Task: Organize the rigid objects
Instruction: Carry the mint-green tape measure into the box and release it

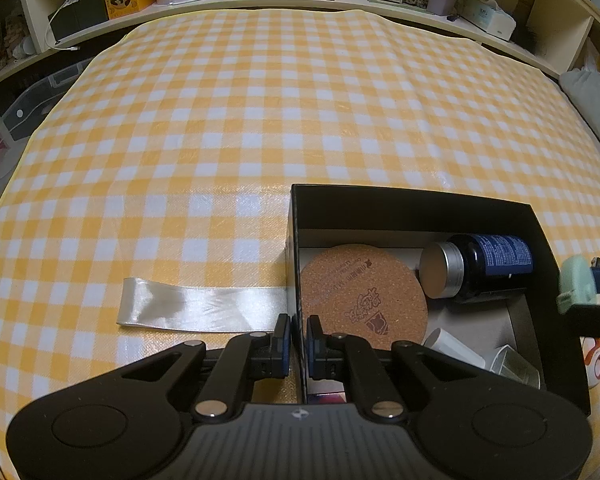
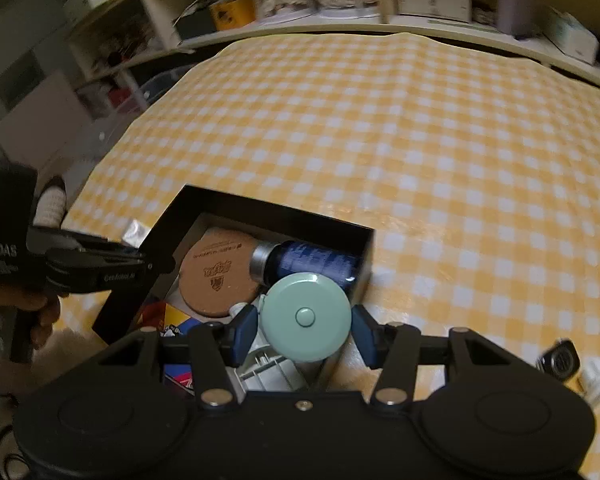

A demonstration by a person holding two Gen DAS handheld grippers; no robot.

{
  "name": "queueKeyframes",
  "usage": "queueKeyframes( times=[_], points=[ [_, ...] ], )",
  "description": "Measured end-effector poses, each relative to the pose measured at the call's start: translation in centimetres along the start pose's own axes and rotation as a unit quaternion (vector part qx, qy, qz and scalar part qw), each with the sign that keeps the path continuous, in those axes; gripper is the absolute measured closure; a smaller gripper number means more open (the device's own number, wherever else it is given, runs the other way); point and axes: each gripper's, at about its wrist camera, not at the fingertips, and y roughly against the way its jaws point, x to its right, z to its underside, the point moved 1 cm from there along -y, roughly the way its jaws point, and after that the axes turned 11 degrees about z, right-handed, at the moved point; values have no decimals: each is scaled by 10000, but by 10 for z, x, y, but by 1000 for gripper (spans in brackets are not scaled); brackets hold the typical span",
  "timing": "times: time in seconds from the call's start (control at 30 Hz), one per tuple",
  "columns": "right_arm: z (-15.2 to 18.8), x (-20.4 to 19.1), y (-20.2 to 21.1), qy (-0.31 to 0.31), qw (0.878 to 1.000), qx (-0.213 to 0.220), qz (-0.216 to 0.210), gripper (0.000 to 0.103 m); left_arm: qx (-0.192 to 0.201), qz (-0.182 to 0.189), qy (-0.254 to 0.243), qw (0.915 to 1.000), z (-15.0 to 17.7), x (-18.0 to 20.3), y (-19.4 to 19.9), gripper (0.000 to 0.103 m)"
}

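- Left wrist view: your left gripper (image 1: 298,334) is clenched on the left wall of the black box (image 1: 416,204), one finger outside, one inside. Keep that pinch firm so the box cannot slide on the checked tablecloth (image 1: 260,120).
- Just ahead of the inner finger lies the cork coaster (image 1: 362,298), flat on the box floor. Further right of the jaws the dark bottle (image 1: 488,266) lies on its side, its silver cap towards the coaster. A white tube (image 1: 456,346) and a clear piece sit lower right.
- The white ribbon (image 1: 200,306) lies flat on the cloth just left of the outer finger; it is no part of this step.
- Right wrist view: your right gripper (image 2: 305,330) has its jaws spread, both pads standing clear of the mint tape measure (image 2: 305,317) between them. So it looks let go, or about to be; I cannot tell whether it is resting on something yet.
- The measure sits over the near right corner of the box, in front of the bottle. Draw the jaws straight back and up, so that neither pad clips its rim.
- A small black gadget (image 2: 560,360) waits on the cloth well to the right of the jaws, likely a later pick.
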Motion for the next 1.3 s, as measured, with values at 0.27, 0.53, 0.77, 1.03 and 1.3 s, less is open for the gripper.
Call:
queueKeyframes(
  times=[0.27,0.53,0.77,1.03,1.3],
  points=[
    [5,-10,-15,375,9990,-187,142,50,0,-2,1,10000,0,0,0,95],
    [6,-6,-17,378,9988,-212,220,47,-2,-1,-2,10000,-1,0,-1,95],
    [8,-11,-16,466,9985,-227,163,48,-5,-3,-2,10000,-1,0,-1,95],
    [9,-11,-14,496,9983,-292,112,48,-8,-3,-9,10000,-1,0,-2,95],
    [11,-12,-10,487,9983,-323,67,34,22,-17,11,10000,-1,-3,-4,95]
  ],
)
